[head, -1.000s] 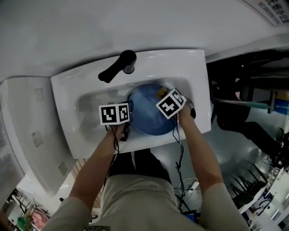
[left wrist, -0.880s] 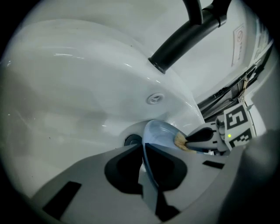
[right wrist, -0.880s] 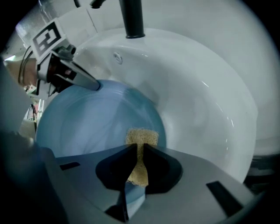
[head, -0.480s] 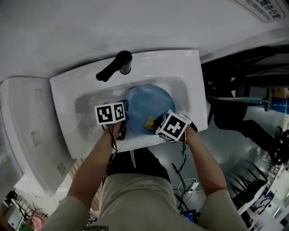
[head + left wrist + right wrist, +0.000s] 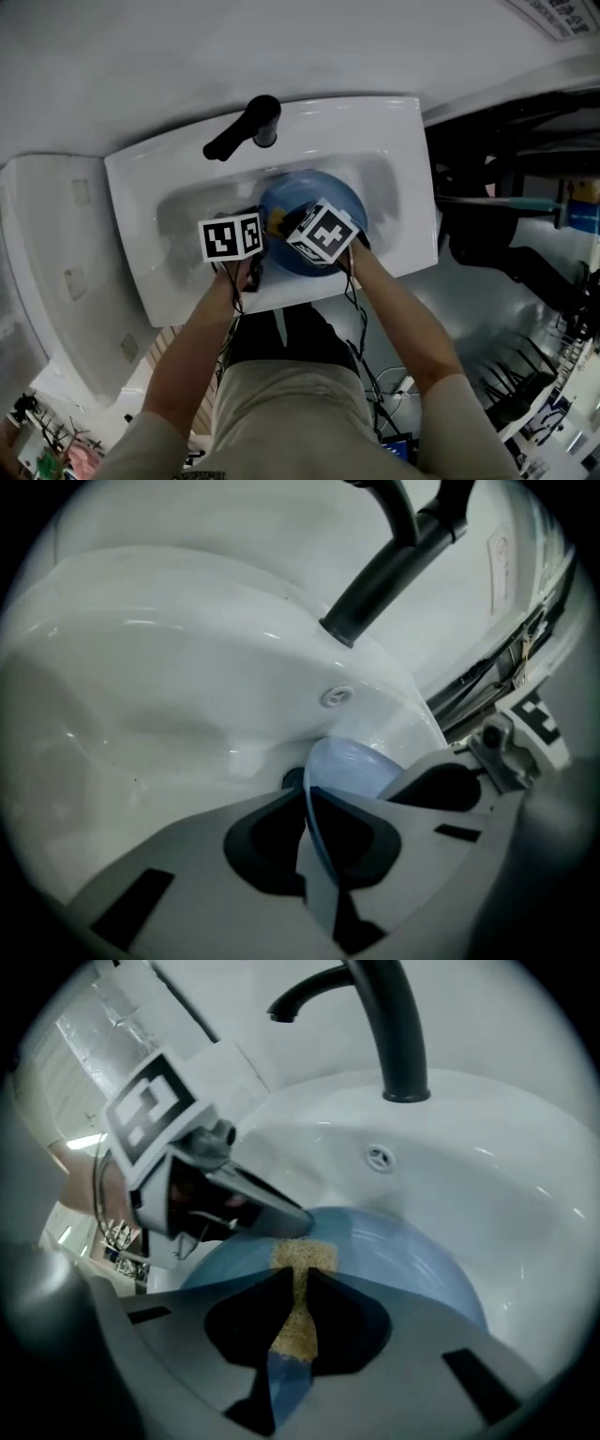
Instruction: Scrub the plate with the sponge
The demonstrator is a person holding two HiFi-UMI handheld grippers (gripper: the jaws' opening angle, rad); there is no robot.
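A blue plate (image 5: 319, 211) lies tilted in the white sink (image 5: 150, 197). My left gripper (image 5: 307, 810) is shut on the plate's rim (image 5: 349, 766) at its left edge, seen edge-on between the jaws. My right gripper (image 5: 297, 1290) is shut on a yellow sponge (image 5: 300, 1269) with a blue backing, pressed flat on the plate (image 5: 412, 1251) near its left side, right beside the left gripper (image 5: 253, 1206). In the head view the two marker cubes stand side by side over the bowl, and the sponge (image 5: 277, 225) peeks out between them.
A black faucet (image 5: 246, 133) reaches over the back of the sink, its spout (image 5: 384, 1016) above the plate. An overflow hole (image 5: 378, 1158) sits in the back wall. The drain (image 5: 292, 779) shows just behind the plate rim. A white counter (image 5: 47, 244) lies at the left.
My right gripper has slid the sponge from the plate's near right edge across to its left side, close to the left gripper. The left gripper and plate have stayed put.
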